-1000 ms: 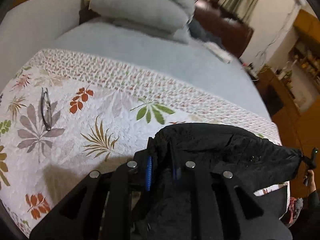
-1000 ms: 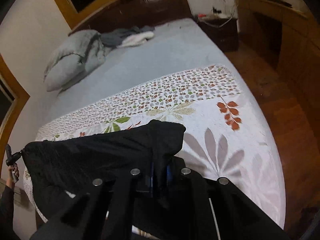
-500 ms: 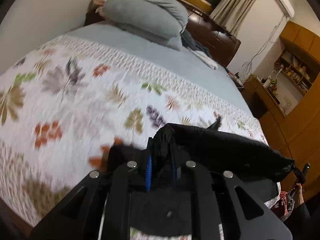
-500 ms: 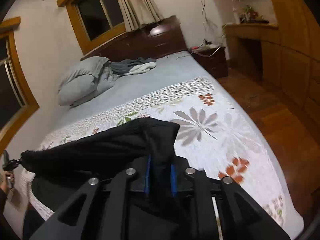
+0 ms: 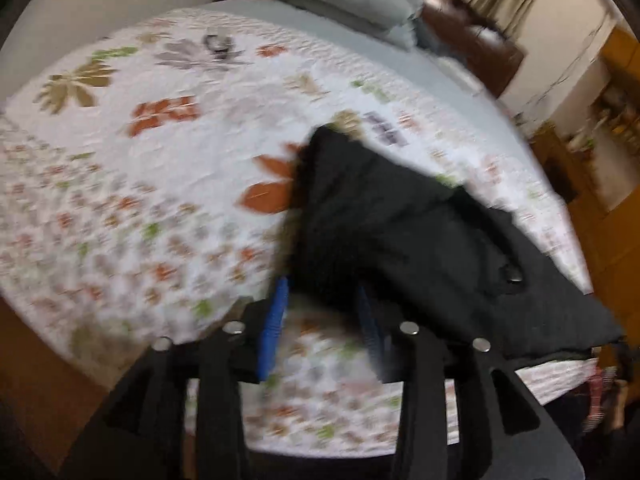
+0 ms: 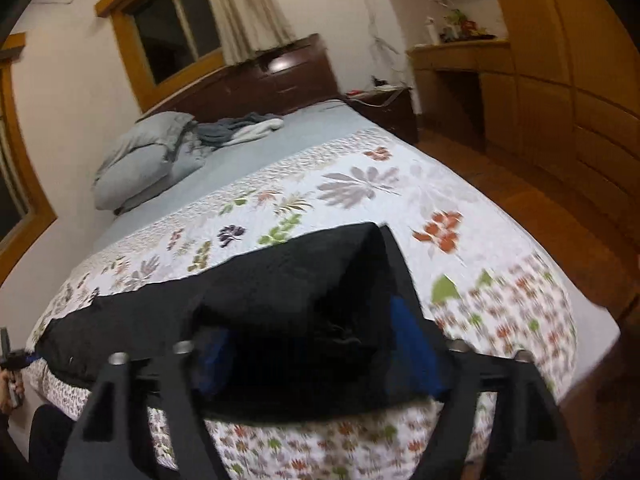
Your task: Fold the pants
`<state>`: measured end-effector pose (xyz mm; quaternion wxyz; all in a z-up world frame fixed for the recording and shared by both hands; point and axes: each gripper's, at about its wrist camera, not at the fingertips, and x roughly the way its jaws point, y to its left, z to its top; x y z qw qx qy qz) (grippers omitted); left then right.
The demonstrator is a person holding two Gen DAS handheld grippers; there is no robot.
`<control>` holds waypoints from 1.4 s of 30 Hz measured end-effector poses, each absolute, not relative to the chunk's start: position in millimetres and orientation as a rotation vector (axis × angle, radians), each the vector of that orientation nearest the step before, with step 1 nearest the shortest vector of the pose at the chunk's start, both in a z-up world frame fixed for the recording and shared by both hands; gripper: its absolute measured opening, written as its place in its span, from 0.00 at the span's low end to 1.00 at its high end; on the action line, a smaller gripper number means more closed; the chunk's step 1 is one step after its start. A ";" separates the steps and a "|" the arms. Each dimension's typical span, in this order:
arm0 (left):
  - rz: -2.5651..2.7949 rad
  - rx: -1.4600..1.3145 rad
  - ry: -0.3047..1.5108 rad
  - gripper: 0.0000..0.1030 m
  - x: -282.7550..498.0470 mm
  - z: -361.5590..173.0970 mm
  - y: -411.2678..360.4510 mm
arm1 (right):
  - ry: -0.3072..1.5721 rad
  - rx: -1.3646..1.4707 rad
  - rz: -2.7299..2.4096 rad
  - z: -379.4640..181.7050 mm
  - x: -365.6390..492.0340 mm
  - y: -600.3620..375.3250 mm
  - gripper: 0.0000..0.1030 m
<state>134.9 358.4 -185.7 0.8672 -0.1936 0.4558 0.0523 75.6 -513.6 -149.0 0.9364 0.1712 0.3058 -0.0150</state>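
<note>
The black pants (image 5: pixel 400 236) lie spread across the near end of the floral quilt (image 5: pixel 160 152); they also show in the right wrist view (image 6: pixel 256 292). My left gripper (image 5: pixel 320 320) is open, its blue-padded fingers (image 5: pixel 274 324) apart at the pants' left corner, the cloth lying loose between them. My right gripper (image 6: pixel 320 348) is open too, its fingers (image 6: pixel 412 344) spread wide on either side of the pants' right corner. Both views are motion-blurred.
Grey pillows (image 6: pixel 140 160) and a pile of clothes (image 6: pixel 240 128) sit at the head of the bed by the dark headboard (image 6: pixel 276 80). Glasses (image 5: pixel 218 42) lie on the quilt. Wooden cabinets (image 6: pixel 560 100) and floor (image 6: pixel 540 208) are to the right.
Both grippers held the pants up, shut on the corners; now the pants lie on the quilt and both grippers have opened.
</note>
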 end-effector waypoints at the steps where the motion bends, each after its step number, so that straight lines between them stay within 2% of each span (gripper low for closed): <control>1: 0.142 -0.384 0.960 0.45 130.8 -185.6 359.4 | 0.629 0.368 -0.039 -150.1 71.2 -515.6 0.79; 3: 0.227 -0.355 0.944 0.54 120.2 -178.7 363.7 | 0.642 0.410 -0.075 -152.1 62.3 -521.2 0.88; 6: 0.311 -0.318 0.839 0.67 102.3 -153.2 358.5 | 0.658 0.578 -0.086 -159.0 44.0 -535.7 0.89; 8: 0.310 -0.234 0.761 0.73 97.2 -129.3 335.3 | 0.650 0.824 0.001 -170.3 31.9 -544.4 0.91; 12: 0.197 -0.025 0.705 0.88 123.6 -104.9 270.6 | 0.643 1.058 0.150 -183.5 44.3 -540.7 0.95; 16: 0.106 0.036 0.811 0.88 170.0 -135.3 236.3 | 0.687 1.179 0.080 -207.8 83.3 -551.9 0.95; 17: 0.107 0.040 0.854 0.87 180.7 -147.9 234.7 | 0.690 1.194 0.059 -213.9 91.3 -554.8 0.86; 18: 0.117 0.043 0.908 0.78 188.9 -161.9 233.8 | 0.695 1.191 0.052 -217.2 99.0 -556.7 0.64; 19: 0.126 0.020 0.980 0.73 198.6 -180.5 239.0 | 0.705 1.163 0.058 -217.2 109.9 -556.8 0.52; 20: 0.134 -0.012 1.036 0.72 203.2 -195.3 246.0 | 0.713 1.130 0.061 -213.8 116.7 -555.4 0.35; 21: 0.137 -0.031 1.053 0.72 202.8 -203.8 250.6 | 0.707 1.089 0.068 -207.0 122.0 -553.0 0.24; 23: 0.142 -0.015 1.072 0.72 201.1 -211.6 249.8 | 0.658 0.975 0.108 -183.5 125.8 -544.3 0.16; 26: 0.142 -0.004 1.093 0.72 202.8 -214.8 252.3 | 0.571 0.857 0.124 -175.9 115.6 -539.2 0.15; 31: 0.154 0.023 1.098 0.72 209.0 -218.4 246.9 | 0.760 1.006 0.015 -260.4 107.0 -562.5 0.15; 32: 0.154 0.015 1.098 0.72 209.1 -218.4 247.8 | 0.744 1.046 0.031 -266.1 102.2 -565.0 0.19; 34: 0.156 0.008 1.101 0.71 208.5 -217.1 248.3 | 0.712 1.110 0.063 -267.5 93.6 -568.3 0.34; 35: 0.158 0.010 1.101 0.71 208.5 -216.2 247.7 | 0.694 1.130 0.073 -266.6 90.8 -569.7 0.45; 39: 0.166 0.007 1.085 0.69 208.1 -212.5 247.8 | 0.674 1.153 0.074 -257.4 81.0 -568.6 0.69; 42: 0.170 0.007 1.080 0.69 207.6 -213.3 248.6 | 0.677 1.161 0.078 -251.4 78.5 -567.3 0.72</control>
